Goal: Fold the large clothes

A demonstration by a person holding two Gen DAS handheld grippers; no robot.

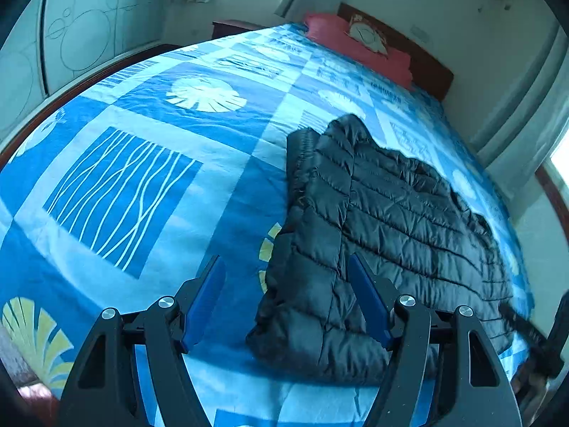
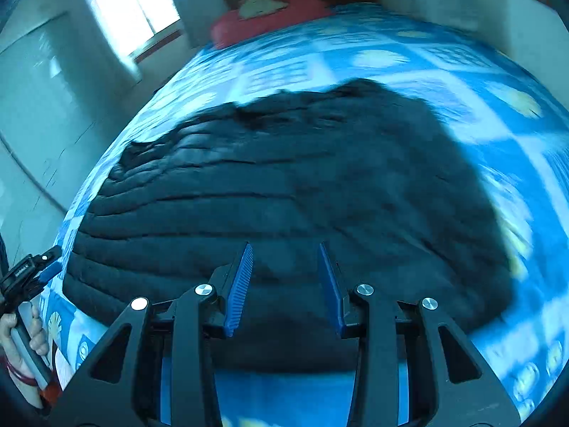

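While the jacket (image 1: pixel 384 235) lies loosely folded on the bed (image 1: pixel 142 178), I hold both the left gripper (image 1: pixel 286 299) and right gripper (image 2: pixel 286 281) above it, fingers spread and empty, so a shallow pinch could grab one slippery layer and undo the fold.

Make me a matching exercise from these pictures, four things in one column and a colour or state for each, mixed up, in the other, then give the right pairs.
Things:
1. quilted puffer jacket
2. pillow at the headboard
3. patterned bedspread
4. left hand-held gripper

Colour or state:
A. blue with pale leaf and line prints
B. jaws apart, nothing between them
C. black, lying folded on the bed
D. red

Pairs: 1-C, 2-D, 3-A, 4-B
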